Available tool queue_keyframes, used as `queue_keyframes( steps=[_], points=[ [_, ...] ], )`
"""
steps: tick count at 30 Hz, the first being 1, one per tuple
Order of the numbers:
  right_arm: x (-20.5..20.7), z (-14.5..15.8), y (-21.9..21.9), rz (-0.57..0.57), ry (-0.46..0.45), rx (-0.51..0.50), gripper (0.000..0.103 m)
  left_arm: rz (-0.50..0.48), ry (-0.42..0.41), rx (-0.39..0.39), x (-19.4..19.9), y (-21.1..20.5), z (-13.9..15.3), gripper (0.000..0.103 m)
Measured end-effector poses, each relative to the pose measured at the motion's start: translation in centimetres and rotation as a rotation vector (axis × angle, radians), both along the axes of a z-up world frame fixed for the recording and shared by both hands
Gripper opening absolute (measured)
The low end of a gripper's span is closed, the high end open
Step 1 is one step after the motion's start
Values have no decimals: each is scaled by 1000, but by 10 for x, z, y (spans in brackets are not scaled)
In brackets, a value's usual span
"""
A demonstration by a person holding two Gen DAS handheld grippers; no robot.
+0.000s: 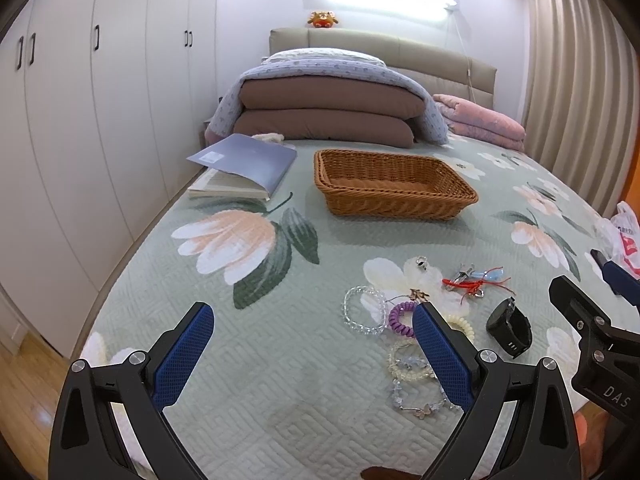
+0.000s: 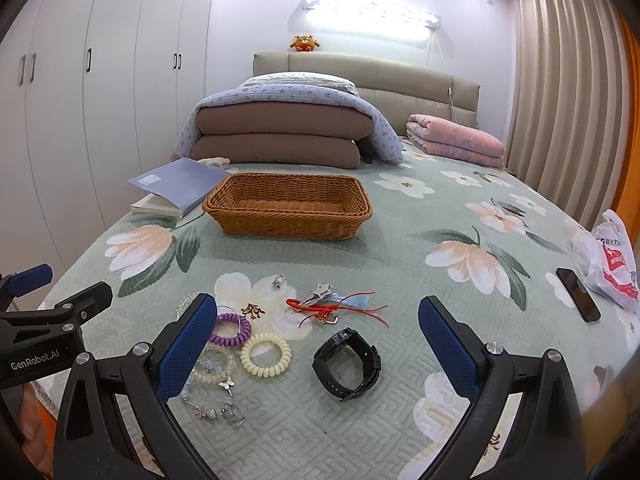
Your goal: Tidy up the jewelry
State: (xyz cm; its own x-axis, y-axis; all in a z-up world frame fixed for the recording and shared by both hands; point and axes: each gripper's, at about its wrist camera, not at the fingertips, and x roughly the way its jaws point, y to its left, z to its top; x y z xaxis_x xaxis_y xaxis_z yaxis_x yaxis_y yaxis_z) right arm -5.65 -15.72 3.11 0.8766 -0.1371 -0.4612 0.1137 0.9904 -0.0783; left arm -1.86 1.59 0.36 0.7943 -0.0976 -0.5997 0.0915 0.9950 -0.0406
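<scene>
Both grippers [image 1: 312, 320] [image 2: 318, 312] wide open, seemingly empty.

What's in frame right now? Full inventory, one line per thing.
basket: 1, brown wicker, mid-bed, looks empty
watch: 1, black, on the bedspread near the grippers
coil hair ties: 2, purple and cream, side by side, left of the watch
bead bracelets: clear, pale beaded, charm strand; near the coils
red cord with keys: 1 bunch, beyond the watch
small metal charm: 1, silver, between the pile and the basket
books: blue cover on top, left of the basket
phone: 1, black, right edge of the bed
plastic bag: 1, white and red, beside the phone
folded bedding: brown and pale blue, at the headboard
pink quilt: 1, folded, right of the bedding
plush toy: 1, orange, on the headboard
left gripper: open, empty
right gripper: open, empty
</scene>
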Motion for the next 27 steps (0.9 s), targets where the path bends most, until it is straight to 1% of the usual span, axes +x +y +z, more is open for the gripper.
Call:
queue_keyframes(
  steps=[9, 13, 27],
  points=[
    [0, -1, 0, 1, 2, 0, 102, -7, 12, 6, 1, -2, -2, 99],
    [0, -1, 0, 15, 7, 23, 102, -21, 20, -11, 2, -1, -2, 100],
    [3, -2, -2, 9, 20, 25, 102, -30, 36, -28, 5, -3, -3, 99]
  ],
)
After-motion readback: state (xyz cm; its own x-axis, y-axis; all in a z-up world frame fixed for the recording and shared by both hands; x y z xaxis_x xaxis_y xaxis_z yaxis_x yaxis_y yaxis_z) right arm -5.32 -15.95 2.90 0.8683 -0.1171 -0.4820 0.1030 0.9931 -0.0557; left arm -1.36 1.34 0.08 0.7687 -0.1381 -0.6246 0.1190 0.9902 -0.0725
